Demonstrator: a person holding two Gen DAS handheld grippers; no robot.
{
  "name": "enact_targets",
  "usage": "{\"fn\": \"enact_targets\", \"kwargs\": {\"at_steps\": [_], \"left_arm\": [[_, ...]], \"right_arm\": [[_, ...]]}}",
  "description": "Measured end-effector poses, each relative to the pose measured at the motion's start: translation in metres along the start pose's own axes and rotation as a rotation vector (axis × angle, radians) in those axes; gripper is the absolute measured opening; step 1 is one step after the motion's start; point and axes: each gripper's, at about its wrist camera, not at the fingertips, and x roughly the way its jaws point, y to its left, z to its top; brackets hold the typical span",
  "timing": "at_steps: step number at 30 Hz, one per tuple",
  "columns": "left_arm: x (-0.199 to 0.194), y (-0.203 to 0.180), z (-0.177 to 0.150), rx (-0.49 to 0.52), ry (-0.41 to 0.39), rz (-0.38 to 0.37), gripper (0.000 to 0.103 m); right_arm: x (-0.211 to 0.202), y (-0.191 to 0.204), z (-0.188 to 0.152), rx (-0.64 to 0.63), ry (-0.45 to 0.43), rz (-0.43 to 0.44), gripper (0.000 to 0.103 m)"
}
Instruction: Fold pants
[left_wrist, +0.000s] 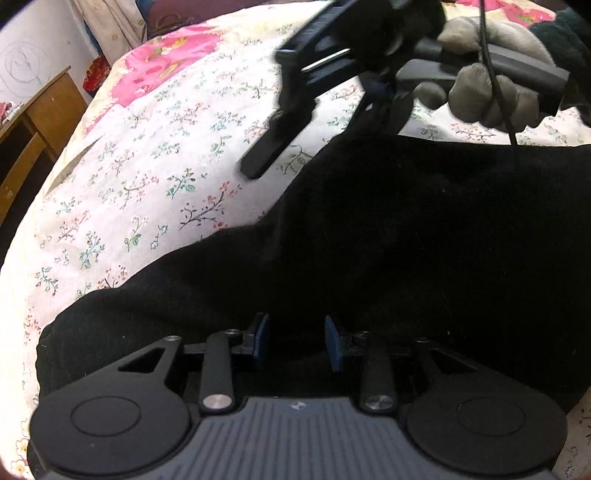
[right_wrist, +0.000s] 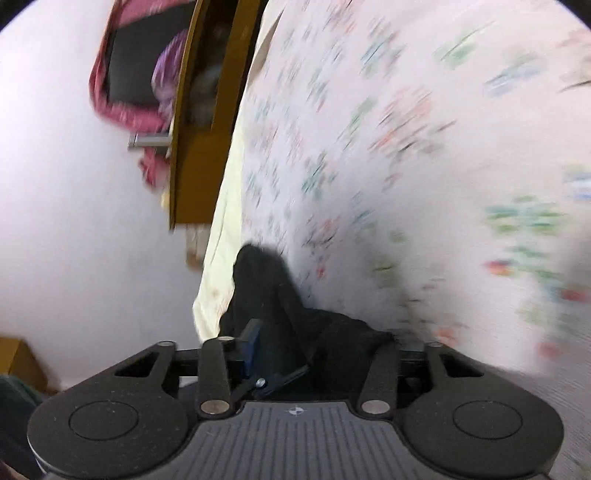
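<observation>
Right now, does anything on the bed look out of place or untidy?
The black pants lie bunched and uneven on the floral sheet, not yet folded flat. In the right wrist view a twisted piece of them stands up in front of the right tool. Nothing looks spilled or damaged.

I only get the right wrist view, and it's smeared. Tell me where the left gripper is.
Observer: The left gripper is over the broad black pants, blue pads apart. Whether they pinch cloth, I cannot tell.
Operator: Now describe the right gripper from outside.
Observer: The right gripper hangs by the pants' far edge. One finger slants down over the bare flowered sheet, with no cloth on it.
</observation>
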Motion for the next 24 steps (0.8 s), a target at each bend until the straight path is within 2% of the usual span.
{"fn": "enact_targets", "kwargs": {"at_steps": [4, 7, 8, 11, 13, 14, 16, 19, 23, 24], "left_arm": [[0.001, -0.003, -0.004, 0.002, -0.007, 0.013, 0.044], [0.001, -0.005, -0.007, 0.028, 0.002, 0.019, 0.044], [0.000, -0.006, -0.008, 0.043, 0.005, 0.024, 0.045], [-0.001, -0.009, -0.008, 0.076, 0.015, 0.044, 0.046], [-0.003, -0.015, -0.003, 0.093, 0.028, 0.068, 0.046], [-0.006, -0.017, 0.000, 0.097, 0.030, 0.079, 0.046], [-0.017, -0.022, 0.011, 0.104, 0.015, 0.084, 0.046], [-0.032, -0.037, 0.028, 0.103, -0.027, 0.052, 0.046], [-0.032, -0.089, 0.052, 0.161, -0.032, -0.025, 0.048], [-0.029, -0.106, 0.056, 0.186, -0.028, -0.039, 0.050]], "right_arm": [[-0.014, -0.004, -0.005, 0.045, -0.063, -0.021, 0.021], [-0.023, -0.005, -0.014, 0.038, -0.091, -0.095, 0.019], [-0.033, -0.006, -0.015, 0.053, -0.131, -0.123, 0.019], [-0.086, -0.004, -0.021, 0.106, -0.322, -0.214, 0.020], [-0.122, 0.009, -0.037, 0.093, -0.416, -0.273, 0.024], [-0.137, 0.017, -0.051, 0.086, -0.450, -0.302, 0.028], [-0.155, 0.025, -0.084, 0.079, -0.487, -0.340, 0.028], [-0.177, 0.023, -0.152, 0.107, -0.525, -0.401, 0.028], [-0.183, -0.013, -0.241, 0.233, -0.537, -0.535, 0.028], [-0.186, -0.027, -0.255, 0.256, -0.523, -0.574, 0.020]]}}
